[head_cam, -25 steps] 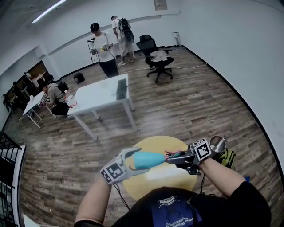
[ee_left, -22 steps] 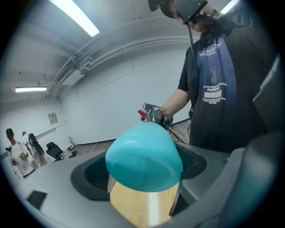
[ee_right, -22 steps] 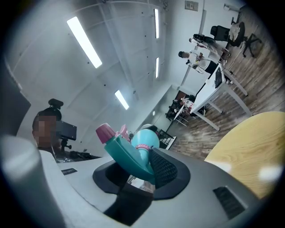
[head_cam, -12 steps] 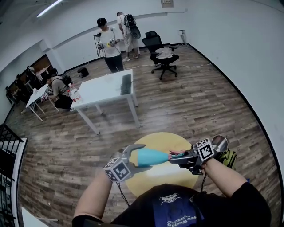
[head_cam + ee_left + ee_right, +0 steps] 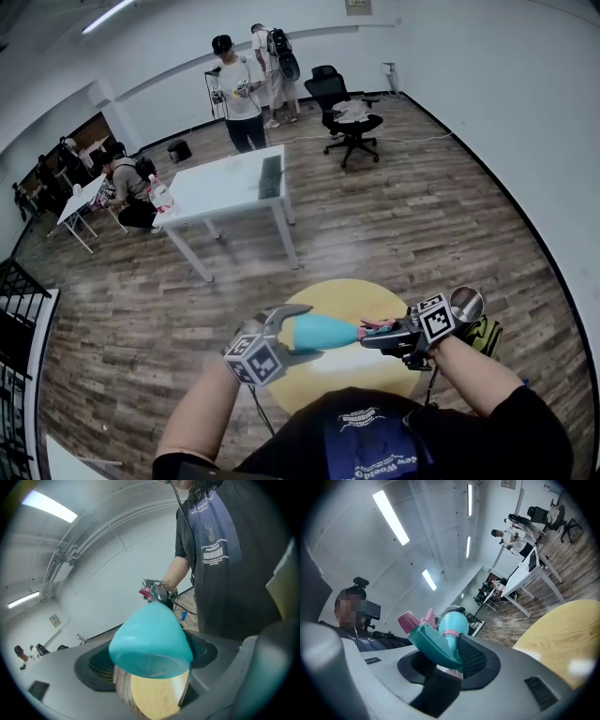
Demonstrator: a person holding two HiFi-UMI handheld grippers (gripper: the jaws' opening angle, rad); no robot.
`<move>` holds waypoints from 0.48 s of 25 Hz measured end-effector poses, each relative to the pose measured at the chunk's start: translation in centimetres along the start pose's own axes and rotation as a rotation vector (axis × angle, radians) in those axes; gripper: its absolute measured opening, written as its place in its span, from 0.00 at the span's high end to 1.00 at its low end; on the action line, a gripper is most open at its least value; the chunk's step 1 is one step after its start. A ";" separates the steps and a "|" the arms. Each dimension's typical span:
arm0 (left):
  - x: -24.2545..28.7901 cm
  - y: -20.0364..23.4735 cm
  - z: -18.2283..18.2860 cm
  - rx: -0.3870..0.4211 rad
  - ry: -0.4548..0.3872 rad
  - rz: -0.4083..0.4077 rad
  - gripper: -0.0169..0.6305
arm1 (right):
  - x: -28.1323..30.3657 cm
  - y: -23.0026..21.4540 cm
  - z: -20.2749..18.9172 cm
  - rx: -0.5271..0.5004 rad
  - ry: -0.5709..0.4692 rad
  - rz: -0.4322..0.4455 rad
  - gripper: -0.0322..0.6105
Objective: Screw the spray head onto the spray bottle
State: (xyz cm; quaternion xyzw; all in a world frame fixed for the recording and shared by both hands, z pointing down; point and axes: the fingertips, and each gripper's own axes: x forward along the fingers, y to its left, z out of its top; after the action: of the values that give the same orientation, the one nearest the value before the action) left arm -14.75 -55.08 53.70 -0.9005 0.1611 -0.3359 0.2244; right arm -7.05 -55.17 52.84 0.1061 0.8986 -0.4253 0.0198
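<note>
Yellow round table (image 5: pixel 349 298) over wood floor; teal spray bottle (image 5: pixel 319 332) lies level above it, neck toward the right gripper (image 5: pixel 377 335), which pinches the spray head (image 5: pixel 371 326); left gripper (image 5: pixel 284 330) clamps its base.

At the lower edge of the head view, the person wears a dark T-shirt (image 5: pixel 361 436), navy at the chest with pale print, and a short black sleeve (image 5: pixel 530 422). The left gripper (image 5: pixel 302 330) and right gripper (image 5: pixel 373 336) are grey plastic, each bearing a cube (image 5: pixel 255 361) with black-and-white square markers. Their fingers (image 5: pixel 51 681) carry black mesh pads (image 5: pixel 98 667). A thin black cable (image 5: pixel 253 408) hangs below the left one, and a shiny round part (image 5: pixel 466 303) sits on the right one.
</note>
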 end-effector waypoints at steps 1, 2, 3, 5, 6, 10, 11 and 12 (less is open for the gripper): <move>0.0 0.1 0.0 -0.002 -0.001 0.001 0.29 | 0.0 -0.1 0.1 -0.004 0.001 -0.005 0.72; 0.0 0.2 -0.1 -0.006 -0.003 0.002 0.29 | 0.0 -0.1 0.3 -0.010 0.002 -0.010 0.72; 0.0 0.2 -0.1 -0.011 -0.005 0.004 0.29 | 0.0 -0.1 0.4 -0.013 0.000 -0.012 0.72; 0.1 0.3 0.0 -0.018 -0.010 0.010 0.29 | -0.2 -0.1 0.5 -0.009 -0.005 -0.010 0.72; 0.2 0.3 0.0 -0.022 -0.012 0.013 0.29 | -0.3 -0.1 0.5 -0.008 -0.006 -0.010 0.72; 0.5 0.5 -0.2 -0.125 -0.033 0.003 0.29 | -0.3 -0.3 0.9 -0.013 -0.005 -0.023 0.72; 0.6 0.5 -0.1 -0.181 -0.049 -0.010 0.28 | -0.3 -0.4 1.0 -0.013 -0.007 -0.027 0.72; 0.7 0.5 0.0 -0.236 -0.069 -0.023 0.28 | -0.2 -0.5 1.1 -0.023 -0.005 -0.039 0.72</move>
State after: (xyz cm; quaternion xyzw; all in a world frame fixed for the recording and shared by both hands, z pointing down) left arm -14.31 -55.79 53.86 -0.9335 0.1813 -0.2858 0.1185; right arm -7.00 -56.34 52.56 0.0874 0.9053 -0.4155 0.0150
